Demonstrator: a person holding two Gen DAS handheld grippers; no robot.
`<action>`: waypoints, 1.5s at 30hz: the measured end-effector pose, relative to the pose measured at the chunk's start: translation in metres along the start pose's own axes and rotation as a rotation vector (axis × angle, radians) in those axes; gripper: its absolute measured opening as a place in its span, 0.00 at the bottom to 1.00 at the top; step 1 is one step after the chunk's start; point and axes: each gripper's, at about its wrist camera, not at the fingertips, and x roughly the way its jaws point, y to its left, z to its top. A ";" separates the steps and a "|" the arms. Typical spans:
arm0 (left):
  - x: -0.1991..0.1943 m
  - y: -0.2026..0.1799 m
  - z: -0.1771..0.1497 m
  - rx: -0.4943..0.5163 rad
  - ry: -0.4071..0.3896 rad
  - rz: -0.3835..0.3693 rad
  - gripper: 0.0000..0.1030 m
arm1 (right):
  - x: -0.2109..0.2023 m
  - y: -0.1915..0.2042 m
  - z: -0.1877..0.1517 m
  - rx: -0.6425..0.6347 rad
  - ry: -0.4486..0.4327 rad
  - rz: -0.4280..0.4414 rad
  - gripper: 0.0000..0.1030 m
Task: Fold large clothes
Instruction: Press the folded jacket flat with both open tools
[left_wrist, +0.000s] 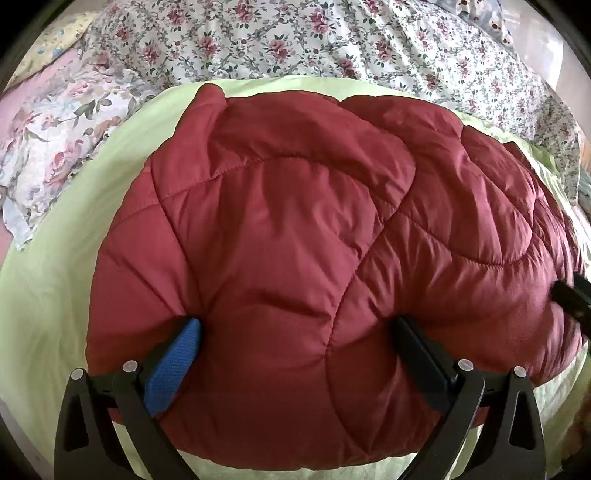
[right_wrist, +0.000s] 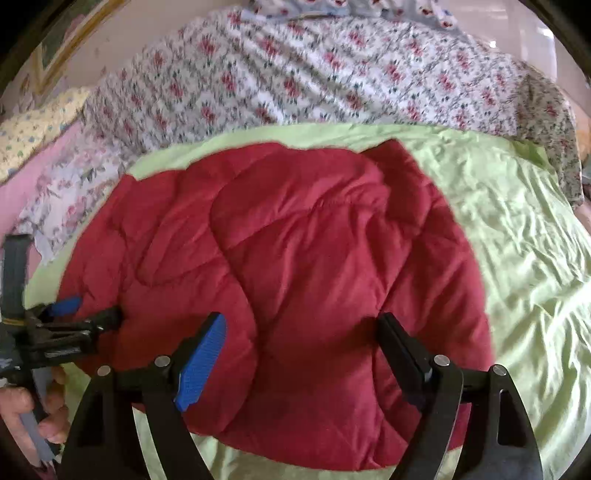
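Note:
A dark red quilted puffer jacket (left_wrist: 295, 236) lies folded into a thick bundle on a light green sheet (left_wrist: 55, 280). It also shows in the right wrist view (right_wrist: 295, 266). My left gripper (left_wrist: 299, 325) is open, its fingers pressed down on the jacket's near left part. My right gripper (right_wrist: 301, 321) is open over the jacket's near right part, fingers wide apart. The left gripper (right_wrist: 85, 314) shows at the left edge of the right wrist view, with a hand holding it. The right gripper's finger (left_wrist: 570, 295) shows at the right edge of the left wrist view.
A floral bedspread (left_wrist: 295, 40) covers the bed behind the green sheet. A floral pillow (left_wrist: 55, 147) and pink bedding (right_wrist: 33, 173) lie at the left. The wrinkled green sheet (right_wrist: 517, 240) extends to the right of the jacket.

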 end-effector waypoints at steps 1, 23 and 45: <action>0.000 0.001 0.000 0.002 0.001 0.001 1.00 | 0.005 -0.001 0.001 0.004 0.004 -0.002 0.84; 0.007 0.003 0.014 -0.052 -0.007 0.069 1.00 | -0.002 -0.018 -0.003 0.055 -0.067 0.017 0.85; 0.014 0.007 0.017 -0.038 -0.034 0.060 1.00 | 0.033 0.002 0.015 -0.026 -0.058 -0.030 0.86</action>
